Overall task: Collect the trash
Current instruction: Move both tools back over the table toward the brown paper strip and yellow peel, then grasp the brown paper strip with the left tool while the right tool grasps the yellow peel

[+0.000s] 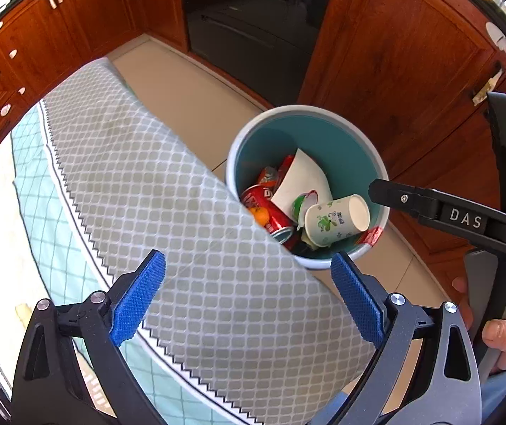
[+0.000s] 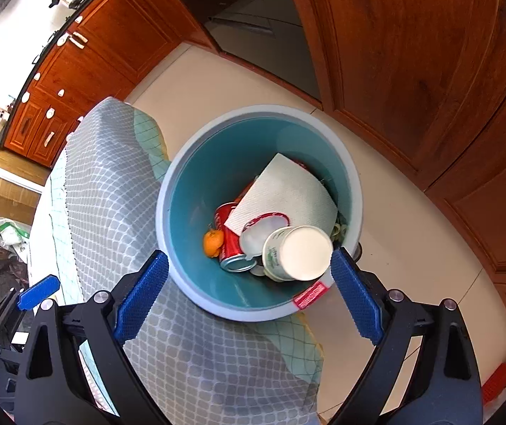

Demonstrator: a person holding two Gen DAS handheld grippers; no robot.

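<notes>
A round bin (image 2: 182, 184) with a teal inside and a grey rim (image 1: 302, 109) stands on the floor beside the table. In it lie a white paper cup with green print (image 2: 297, 256) (image 1: 336, 219), a paper towel (image 2: 284, 191) (image 1: 304, 180), a red can (image 2: 231, 244) (image 1: 270, 212), a lid (image 2: 263, 225) and an orange piece (image 2: 213, 242). My right gripper (image 2: 249, 294) is open and empty right above the bin; it also shows in the left wrist view (image 1: 430, 205). My left gripper (image 1: 247, 295) is open and empty above the table edge.
A table with a grey lattice cloth (image 1: 168, 191) over a teal checked cloth (image 1: 44, 212) runs along the bin's left side. Wooden cabinets (image 2: 412, 71) and a dark appliance (image 1: 253, 24) stand behind. A beige tiled floor (image 2: 412, 241) surrounds the bin.
</notes>
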